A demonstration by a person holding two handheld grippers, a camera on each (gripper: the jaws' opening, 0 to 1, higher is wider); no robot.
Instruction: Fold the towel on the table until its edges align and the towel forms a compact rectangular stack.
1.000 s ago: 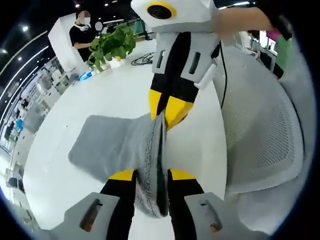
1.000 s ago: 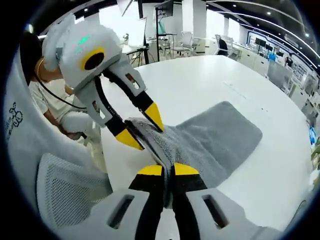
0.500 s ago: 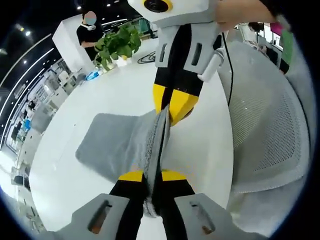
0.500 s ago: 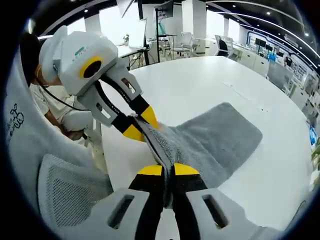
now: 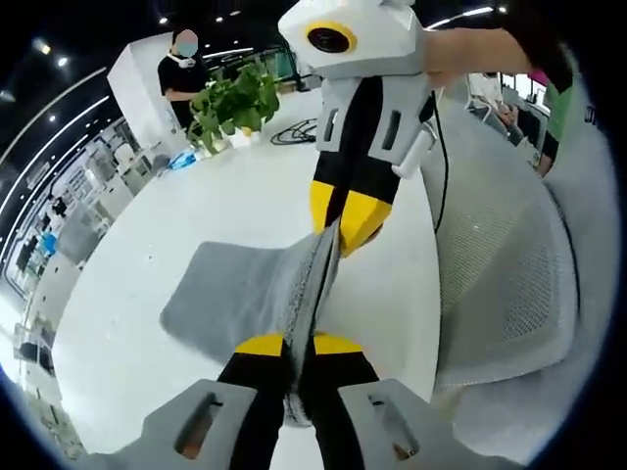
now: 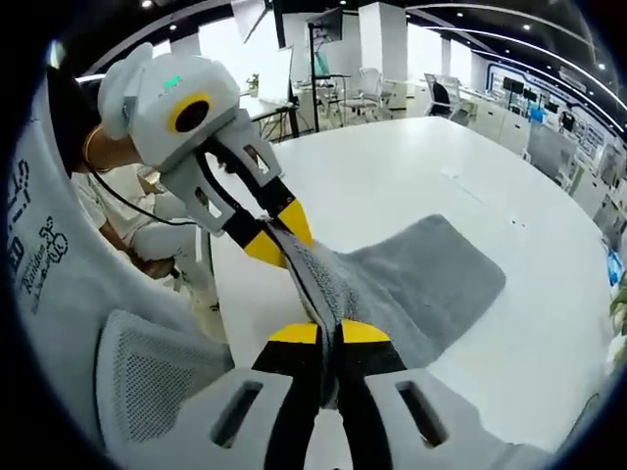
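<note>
Two claws pinched shut on towel (image 5: 245, 289) near edge: left claw (image 5: 298, 345), right claw (image 6: 329, 333). Edge stretched taut between claws, lifted; rest trailing ahead on white surface (image 6: 392, 186). Risks: uneven pull skewing fold, corner slipping from jaws, edges misaligned.

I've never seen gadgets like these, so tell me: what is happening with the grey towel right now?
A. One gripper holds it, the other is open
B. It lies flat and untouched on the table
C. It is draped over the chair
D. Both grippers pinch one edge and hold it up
D: the left gripper and right gripper are both shut on one raised edge of the towel, while its far end rests on the table.
</note>
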